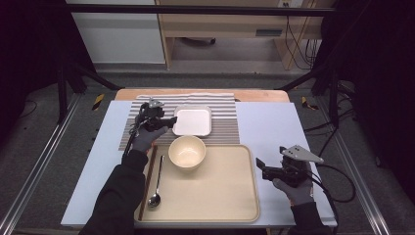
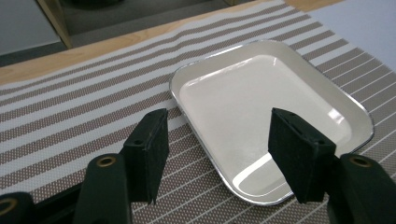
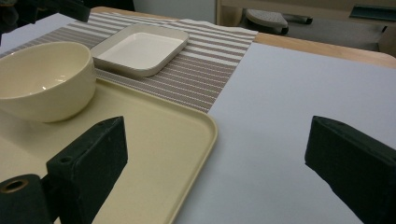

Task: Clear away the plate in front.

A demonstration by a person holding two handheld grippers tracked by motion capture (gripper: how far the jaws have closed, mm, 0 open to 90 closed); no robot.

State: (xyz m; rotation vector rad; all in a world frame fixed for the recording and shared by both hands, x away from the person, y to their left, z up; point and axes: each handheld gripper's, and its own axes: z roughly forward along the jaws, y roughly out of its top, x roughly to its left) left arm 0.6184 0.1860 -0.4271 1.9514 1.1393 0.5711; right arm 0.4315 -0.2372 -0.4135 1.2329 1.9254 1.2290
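**A:** What is counted on the table?

**B:** One square white dish (image 1: 193,121), one cream bowl (image 1: 187,152), one beige tray (image 1: 215,196), one striped placemat (image 1: 225,128), one spoon (image 1: 156,186) and one dark strip, possibly chopsticks (image 1: 147,181), along the tray's left edge. Two grippers work over them.

**A:** Where does the dish sit?

**B:** On the placement's centre, at the far side of the table, just beyond the tray's far rim. The bowl stands on the tray's far left corner, near the dish but apart from it.

**A:** And the left gripper (image 1: 166,122)?

**B:** It hangs at the dish's left edge. In the left gripper view its jaws stand partly apart, astride the dish's near corner (image 2: 252,186); one pad is over the placemat (image 2: 70,121), the other over the dish's rim. The pads do not press on anything, and nothing is held.

**A:** The right gripper (image 1: 262,169)?

**B:** It rests beside the tray's right edge, over the pale blue table cover (image 1: 274,127). In the right gripper view its jaws are wide apart and empty, one over the tray's corner (image 3: 187,140), one over bare cover.

**A:** Where is there room?

**B:** The tray's middle and right half lie bare, and so does the cover to the right of the placemat.
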